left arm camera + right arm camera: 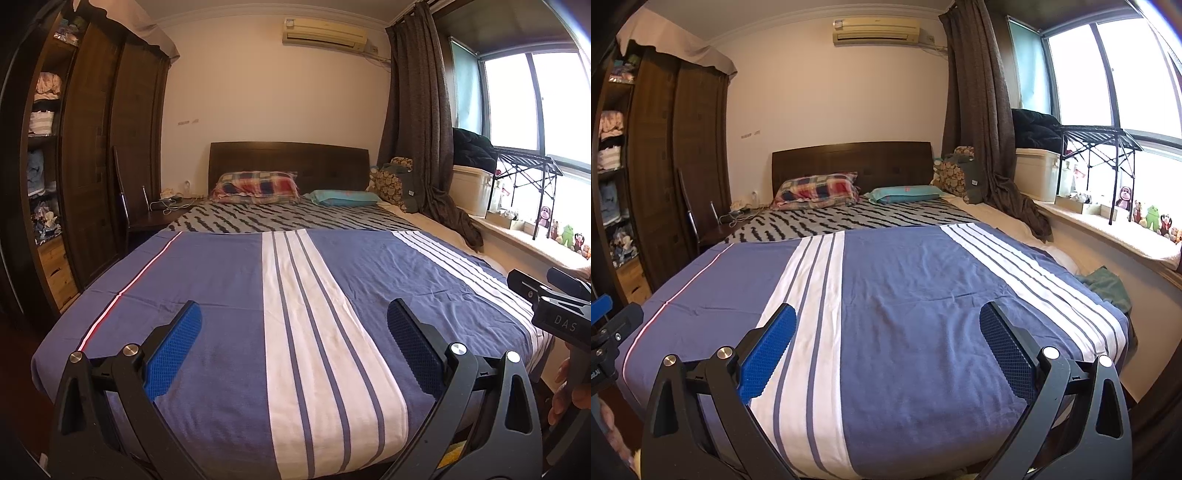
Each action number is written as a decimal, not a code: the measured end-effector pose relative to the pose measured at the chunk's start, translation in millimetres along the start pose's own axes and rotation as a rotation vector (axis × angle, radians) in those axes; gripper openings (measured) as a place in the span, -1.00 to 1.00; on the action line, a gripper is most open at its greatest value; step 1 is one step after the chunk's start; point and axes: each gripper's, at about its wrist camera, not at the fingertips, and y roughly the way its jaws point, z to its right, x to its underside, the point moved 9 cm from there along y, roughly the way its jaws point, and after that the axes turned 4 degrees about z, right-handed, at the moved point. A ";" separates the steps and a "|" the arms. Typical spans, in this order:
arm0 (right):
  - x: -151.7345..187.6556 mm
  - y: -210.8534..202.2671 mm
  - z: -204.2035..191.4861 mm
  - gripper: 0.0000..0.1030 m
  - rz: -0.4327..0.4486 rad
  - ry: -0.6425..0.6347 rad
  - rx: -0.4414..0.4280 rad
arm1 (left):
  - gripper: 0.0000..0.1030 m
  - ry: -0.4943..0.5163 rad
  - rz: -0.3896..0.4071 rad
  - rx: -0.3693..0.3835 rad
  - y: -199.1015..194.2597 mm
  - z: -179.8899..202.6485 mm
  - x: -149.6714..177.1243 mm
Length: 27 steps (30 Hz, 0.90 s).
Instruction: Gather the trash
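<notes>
Both tongs [294, 314] [888, 315] wide, empty.

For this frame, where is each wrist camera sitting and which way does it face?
Left wrist: at the bed's foot, facing the headboard; shows the open left gripper, the right gripper's body and a hand.
Right wrist: beside it, same heading; shows the open right gripper and the left gripper's edge.
Shared: blue striped bedspread, plaid pillow, window.
</notes>
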 end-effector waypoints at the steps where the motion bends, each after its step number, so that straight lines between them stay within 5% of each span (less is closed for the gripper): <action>1: 0.0 0.4 -1.4 0.94 -0.001 0.000 -0.001 | 0.85 0.000 0.001 0.001 0.1 0.1 -0.2; 27: 0.3 1.3 1.3 0.94 -0.006 0.011 0.002 | 0.85 -0.001 0.002 -0.002 1.8 -1.1 0.9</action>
